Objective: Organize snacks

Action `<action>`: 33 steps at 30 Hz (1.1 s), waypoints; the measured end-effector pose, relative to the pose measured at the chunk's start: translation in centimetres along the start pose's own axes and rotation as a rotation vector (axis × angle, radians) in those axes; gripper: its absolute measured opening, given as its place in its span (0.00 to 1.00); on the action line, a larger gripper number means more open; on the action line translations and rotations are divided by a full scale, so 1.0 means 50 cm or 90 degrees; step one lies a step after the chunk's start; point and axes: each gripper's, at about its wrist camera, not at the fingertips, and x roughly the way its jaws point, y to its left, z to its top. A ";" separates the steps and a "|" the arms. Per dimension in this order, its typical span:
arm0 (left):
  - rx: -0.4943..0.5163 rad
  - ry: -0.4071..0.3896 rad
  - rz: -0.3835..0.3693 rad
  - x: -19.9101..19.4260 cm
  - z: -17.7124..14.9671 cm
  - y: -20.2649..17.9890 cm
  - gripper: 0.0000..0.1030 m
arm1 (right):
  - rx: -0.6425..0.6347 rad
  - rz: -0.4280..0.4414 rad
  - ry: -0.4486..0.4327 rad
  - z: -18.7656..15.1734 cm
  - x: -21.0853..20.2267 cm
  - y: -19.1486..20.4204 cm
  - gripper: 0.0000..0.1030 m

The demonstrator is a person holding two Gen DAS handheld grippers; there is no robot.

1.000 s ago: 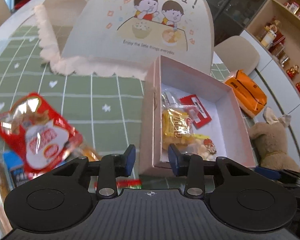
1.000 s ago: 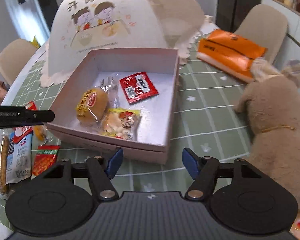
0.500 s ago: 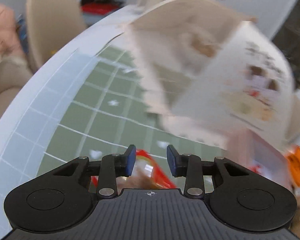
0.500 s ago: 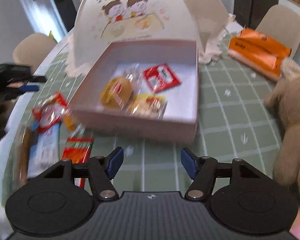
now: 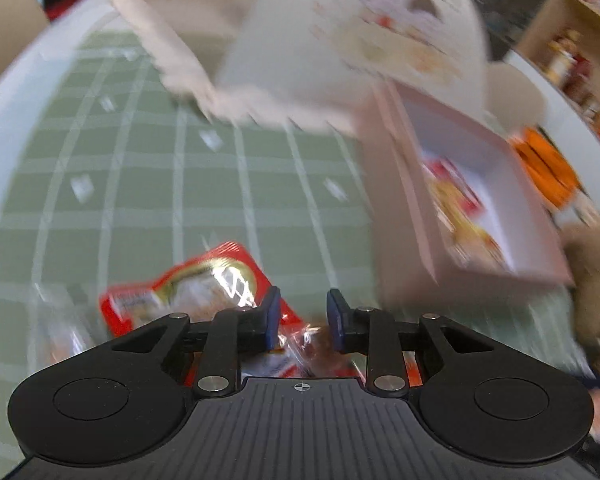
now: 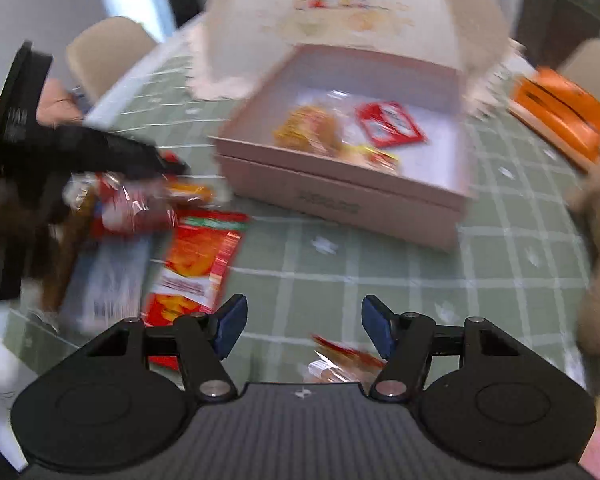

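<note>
Both views motion-blurred; details soft. Left gripper (image 5: 302, 316) sits low over the loose snack pile near the left edge of the table (image 5: 140, 184), jaws narrowed, with a crinkly red-and-clear snack packet (image 5: 204, 292) partly between and under them; cannot tell whether the pads actually pinch it. Right gripper (image 6: 302, 326) hangs wide and empty over bare green-check cloth, a small clear-wrapped snack (image 6: 340, 364) just below its jaws. Pink box (image 6: 352, 168) stands near the table's middle, in front of the domed food cover (image 6: 352, 12), and already holds a yellow bun pack, a red sachet and another yellow packet (at least three, blur hides more). Flat red sachet (image 6: 196, 264) lies between pile and box, unstowed. Risks: slick film could slip from a shallow pinch; neighbouring wrappers overlap, so a lift may drag a second packet toward the table edge; the box wall could snag a low carry.
</note>
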 end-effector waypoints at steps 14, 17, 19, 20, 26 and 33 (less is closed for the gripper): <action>-0.119 -0.040 -0.020 -0.204 -0.142 0.049 0.23 | -0.103 -0.017 -0.032 0.088 0.150 0.149 0.62; -0.111 -0.022 -0.036 -0.215 -0.164 0.032 0.23 | -0.096 -0.021 -0.040 0.096 0.162 0.147 0.40; -0.097 -0.010 -0.047 -0.212 -0.176 0.015 0.23 | -0.104 -0.015 -0.038 0.093 0.146 0.147 0.17; -0.088 -0.005 -0.048 -0.207 -0.182 0.007 0.23 | -0.106 -0.013 -0.035 0.089 0.136 0.143 0.13; -0.056 0.013 -0.051 -0.178 -0.204 -0.039 0.23 | -0.091 -0.012 0.021 0.019 0.087 0.070 0.12; -0.007 -0.036 -0.054 -0.137 -0.114 -0.095 0.23 | -0.045 -0.031 0.002 -0.075 -0.017 -0.012 0.23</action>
